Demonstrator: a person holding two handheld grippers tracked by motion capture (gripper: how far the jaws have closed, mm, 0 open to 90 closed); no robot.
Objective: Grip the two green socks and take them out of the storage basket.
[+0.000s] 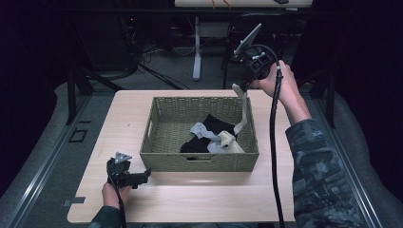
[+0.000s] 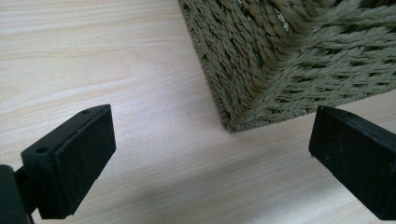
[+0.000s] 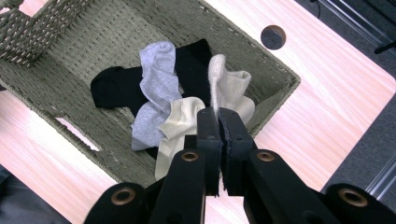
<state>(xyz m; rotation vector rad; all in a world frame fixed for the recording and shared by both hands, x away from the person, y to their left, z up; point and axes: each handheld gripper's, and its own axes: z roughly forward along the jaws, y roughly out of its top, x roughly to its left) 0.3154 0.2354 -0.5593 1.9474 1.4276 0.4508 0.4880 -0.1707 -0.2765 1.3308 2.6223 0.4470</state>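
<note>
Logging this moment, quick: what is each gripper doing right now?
Left gripper: open, holding nothing, resting on the table beside the basket.
Right gripper: shut on a cream sock, lifted above the basket.

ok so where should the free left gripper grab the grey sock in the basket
Take the grey sock at its upper end, the rounded part draped over the black sock, coming straight down from above. That end lies on top and apart from the cream sock the right gripper holds; its lower end is overlapped by another cream sock. The basket walls block side approaches.
</note>
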